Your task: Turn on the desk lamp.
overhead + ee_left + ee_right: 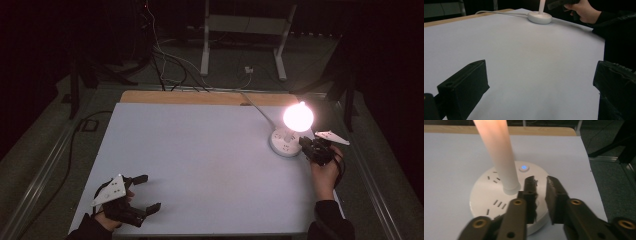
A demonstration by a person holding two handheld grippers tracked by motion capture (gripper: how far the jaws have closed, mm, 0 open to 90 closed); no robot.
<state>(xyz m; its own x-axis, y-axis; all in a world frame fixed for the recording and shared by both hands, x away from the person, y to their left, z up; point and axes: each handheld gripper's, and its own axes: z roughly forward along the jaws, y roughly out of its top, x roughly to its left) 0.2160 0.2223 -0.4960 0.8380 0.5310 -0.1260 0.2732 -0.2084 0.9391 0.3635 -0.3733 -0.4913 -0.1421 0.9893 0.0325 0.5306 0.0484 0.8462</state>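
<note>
Looking down from the high view, one white table (200,165) carries one lamp (289,137): a round white base near the right edge, towards the far right corner, with a lit globe glowing above it and a grey cord running off over the far edge. The right gripper (303,142) sits just beside the base on its near-right side, held by the right hand (325,172). The left gripper (145,192) rests at the near left corner, well apart from the lamp, its jaws spread wide with nothing between them.

From the left gripper view, both black jaws stand far apart over bare table, and the lamp base (540,18) shows across the surface by the far right corner with the right hand (584,11) next to it.

From the right gripper view, the jaws hover over the near rim of the base, slightly parted, pinching nothing. One stem (499,152) rises from the middle of the base, glowing warm. One round button (524,167) shines blue on the far side of the stem, and several sets of socket slots are cut into the top.

The lamp is on, so the switching step appears to be done or in hand. If the button needs another touch, the next move calls for reaching past the stem without knocking it. Count: two grippers, one lamp, one button.
</note>
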